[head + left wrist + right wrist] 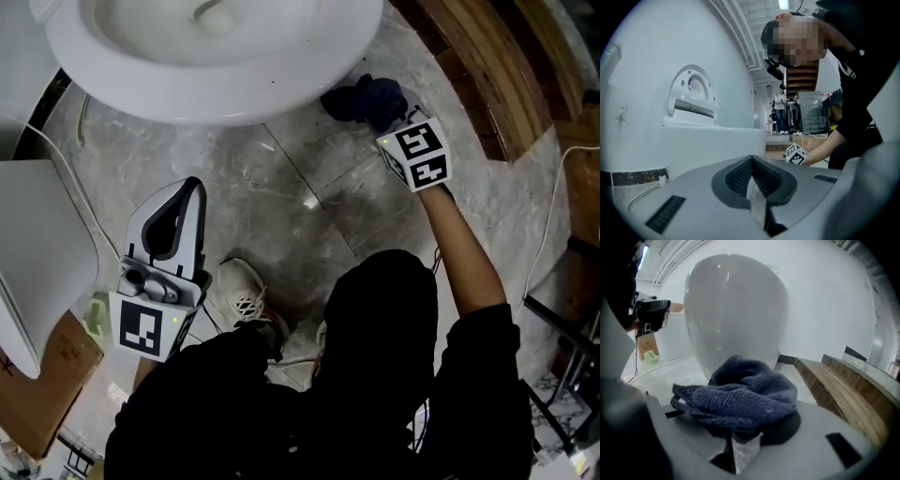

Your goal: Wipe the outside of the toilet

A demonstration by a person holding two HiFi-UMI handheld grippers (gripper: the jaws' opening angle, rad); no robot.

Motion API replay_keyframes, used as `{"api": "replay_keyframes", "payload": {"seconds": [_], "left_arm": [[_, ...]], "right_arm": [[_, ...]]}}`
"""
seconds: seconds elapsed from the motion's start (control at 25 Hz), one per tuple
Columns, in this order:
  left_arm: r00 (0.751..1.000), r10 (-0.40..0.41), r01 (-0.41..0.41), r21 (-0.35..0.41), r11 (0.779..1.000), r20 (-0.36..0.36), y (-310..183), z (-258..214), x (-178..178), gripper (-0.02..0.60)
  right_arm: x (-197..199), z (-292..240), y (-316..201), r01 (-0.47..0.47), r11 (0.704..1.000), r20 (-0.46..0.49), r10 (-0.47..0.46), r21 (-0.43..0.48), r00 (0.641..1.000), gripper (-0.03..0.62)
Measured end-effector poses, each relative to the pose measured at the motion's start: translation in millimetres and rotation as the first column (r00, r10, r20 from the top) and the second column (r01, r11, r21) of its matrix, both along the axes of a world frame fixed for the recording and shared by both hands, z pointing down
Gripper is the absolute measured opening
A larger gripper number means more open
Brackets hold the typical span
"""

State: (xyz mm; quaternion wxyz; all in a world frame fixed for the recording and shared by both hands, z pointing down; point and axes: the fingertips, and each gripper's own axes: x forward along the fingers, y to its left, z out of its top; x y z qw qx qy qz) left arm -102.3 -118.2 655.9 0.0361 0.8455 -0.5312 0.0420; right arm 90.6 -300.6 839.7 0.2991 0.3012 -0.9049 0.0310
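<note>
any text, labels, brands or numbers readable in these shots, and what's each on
No text can be read.
Marker cube at right and marker cube at left: black-and-white square patterns only, no letters.
Oval label on the toilet: too small to read.
Print on the cardboard box: too blurred to read.

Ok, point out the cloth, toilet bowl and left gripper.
blue knitted cloth (740, 390), right gripper view, middle of the bunch.
toilet bowl (216, 98), head view, front rim.
left gripper (751, 161), left gripper view, where its closed tips meet.
</note>
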Motion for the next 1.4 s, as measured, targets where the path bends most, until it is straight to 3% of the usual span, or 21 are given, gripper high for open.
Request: {"api": "replay_keyframes", "payload": {"seconds": [0.24, 0.4, 0.52, 0.68, 0.84, 0.92, 1.0, 1.12, 1.2, 1.28, 1.4], "left_arm": [[0.997, -0.076, 0.076, 0.014, 0.997, 0.016, -5, -9, -24, 0.011], [0.990, -0.132, 0.132, 0.006, 0.991, 0.039, -6, -16, -46, 0.011], [0.984, -0.173, 0.173, -0.007, 0.985, 0.044, -3, -25, -63, 0.011], [0.958, -0.233, 0.228, 0.049, 0.972, 0.169, 4, -52, -87, 0.011], [0.947, -0.290, 0.285, 0.054, 0.957, 0.142, 9, -78, -112, 0.011], [0.938, -0.318, 0.313, 0.057, 0.948, 0.139, 11, -90, -123, 0.011], [0.924, -0.357, 0.352, 0.060, 0.934, 0.136, 13, -103, -136, 0.011], [0.859, -0.475, 0.464, 0.103, 0.880, 0.194, 16, -126, -159, 0.011], [0.832, -0.520, 0.511, 0.102, 0.854, 0.194, 18, -142, -170, 0.011], [0.825, -0.537, 0.531, 0.082, 0.843, 0.176, 20, -160, -177, 0.011], [0.832, -0.521, 0.518, 0.068, 0.852, 0.189, 23, -191, -179, 0.011]], "right_arm": [[34, -96, 22, -0.098, 0.993, 0.188, 0.084, 0.066, 0.979, 0.104], [57, -149, 32, -0.192, 0.970, 0.265, 0.148, 0.147, 0.953, 0.106], [76, -182, 39, -0.291, 0.931, 0.344, 0.205, 0.219, 0.916, 0.104], [98, -220, 51, -0.425, 0.855, 0.431, 0.278, 0.296, 0.858, 0.104], [104, -251, 61, -0.471, 0.802, 0.480, 0.270, 0.368, 0.835, 0.104], [103, -264, 63, -0.468, 0.798, 0.481, 0.261, 0.380, 0.837, 0.104], [97, -275, 62, -0.454, 0.814, 0.492, 0.248, 0.361, 0.835, 0.104], [87, -290, 56, -0.422, 0.851, 0.508, 0.227, 0.312, 0.831, 0.104], [80, -307, 55, -0.397, 0.847, 0.462, 0.211, 0.353, 0.861, 0.104], [74, -326, 53, -0.372, 0.837, 0.395, 0.209, 0.400, 0.894, 0.104], [68, -352, 51, -0.358, 0.850, 0.348, 0.225, 0.387, 0.910, 0.104]]}}
